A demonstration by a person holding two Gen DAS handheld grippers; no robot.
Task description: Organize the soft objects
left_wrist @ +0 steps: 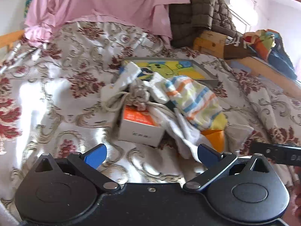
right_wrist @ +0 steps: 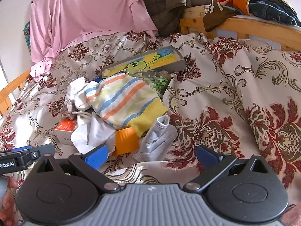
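A pile of soft things lies on the floral bedspread [left_wrist: 56, 86]. On top is a striped sock-like cloth [left_wrist: 195, 101] with a yellow cuff; it also shows in the right wrist view [right_wrist: 122, 99]. White cloths [left_wrist: 180, 130] and a grey knotted cord [left_wrist: 135, 94] lie around it. My left gripper [left_wrist: 152, 155] is open and empty, just short of the pile. My right gripper [right_wrist: 152, 155] is open and empty, with a folded white cloth [right_wrist: 158, 139] just ahead of it.
A white and orange box [left_wrist: 141, 126] and an orange object [right_wrist: 125, 138] lie under the pile. A grey tray with a cartoon picture [right_wrist: 146, 60] sits behind it. A pink sheet [left_wrist: 105, 5], a brown quilted jacket [left_wrist: 203, 13] and clothes on a wooden rail [right_wrist: 244, 20] stand at the back.
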